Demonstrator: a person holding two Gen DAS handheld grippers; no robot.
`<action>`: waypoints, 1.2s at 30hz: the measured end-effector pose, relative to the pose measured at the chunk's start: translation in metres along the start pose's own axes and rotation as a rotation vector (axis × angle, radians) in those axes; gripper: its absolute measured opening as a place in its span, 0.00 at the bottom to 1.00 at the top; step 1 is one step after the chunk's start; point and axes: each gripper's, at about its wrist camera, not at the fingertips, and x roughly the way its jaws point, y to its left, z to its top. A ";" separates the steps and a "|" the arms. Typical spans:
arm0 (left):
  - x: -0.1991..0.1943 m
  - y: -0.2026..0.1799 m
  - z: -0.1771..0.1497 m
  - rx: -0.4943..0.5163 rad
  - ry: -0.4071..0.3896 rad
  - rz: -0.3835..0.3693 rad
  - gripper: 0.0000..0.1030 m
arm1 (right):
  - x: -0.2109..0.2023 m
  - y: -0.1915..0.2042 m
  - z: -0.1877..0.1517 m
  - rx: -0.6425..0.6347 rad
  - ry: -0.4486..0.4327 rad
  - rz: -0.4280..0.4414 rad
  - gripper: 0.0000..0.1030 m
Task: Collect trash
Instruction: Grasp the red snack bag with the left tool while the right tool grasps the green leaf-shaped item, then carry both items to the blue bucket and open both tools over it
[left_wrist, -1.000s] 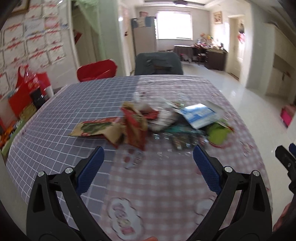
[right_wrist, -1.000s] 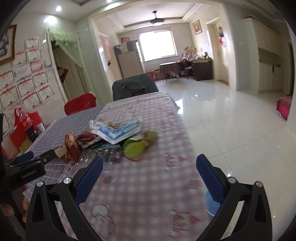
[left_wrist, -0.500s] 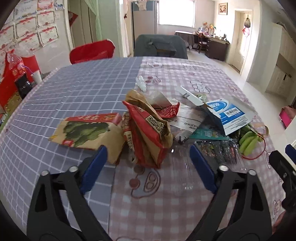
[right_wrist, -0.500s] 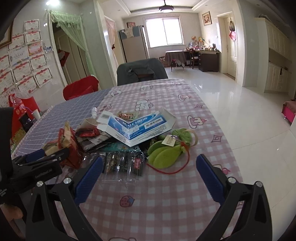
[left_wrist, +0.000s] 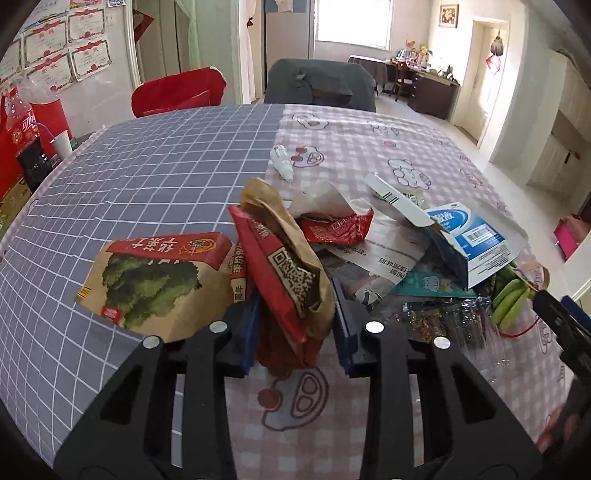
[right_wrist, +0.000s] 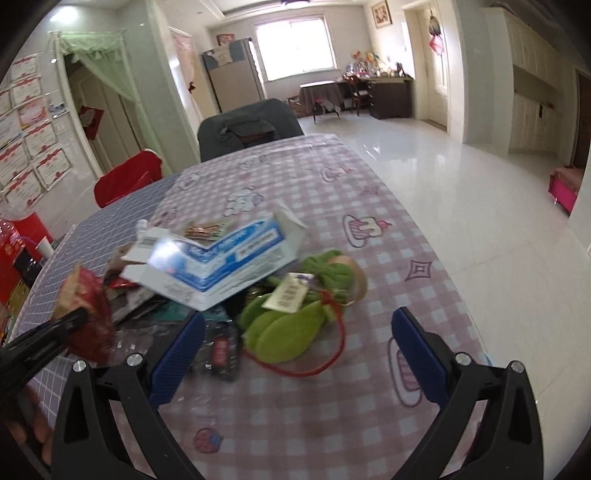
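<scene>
The task looks barely begun: the whole heap of litter still lies on the table (left_wrist: 369, 125), and only one piece is being taken up. In the left wrist view, the left gripper (left_wrist: 295, 325) sits at lower centre of the frame with its jaws closing on the red and brown snack bag (left_wrist: 284, 273); the bag's lower end stands between the blue pads (left_wrist: 341, 325), which look to be at or very near its sides, so the pinch seems just about made but the bag has not left the cloth.

The rest waits. A brown packet with a green vegetable print (left_wrist: 155, 280) lies left of centre, a torn red wrapper (left_wrist: 338, 227) and printed paper (left_wrist: 376, 254) just behind the bag, an opened blue and white box (left_wrist: 476, 247) at right, and a small white dropper bottle (left_wrist: 282, 162) apart from the pile, higher up.

In the right wrist view, the right gripper (right_wrist: 299, 345) is spread wide and holds nothing; a green leaf-shaped pouch with a red cord (right_wrist: 288, 332) lies between its fingers, untouched, at centre frame. No bin or bag for the rubbish shows in either view
</scene>
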 end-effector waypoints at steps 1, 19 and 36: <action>-0.004 0.002 0.000 -0.008 -0.009 -0.005 0.31 | 0.006 -0.005 0.002 0.009 0.009 -0.005 0.96; -0.087 -0.042 0.013 0.032 -0.176 -0.197 0.30 | 0.016 -0.041 0.001 0.029 0.072 0.191 0.12; -0.065 -0.254 -0.020 0.361 0.009 -0.445 0.30 | -0.095 -0.161 -0.018 0.121 -0.163 0.041 0.11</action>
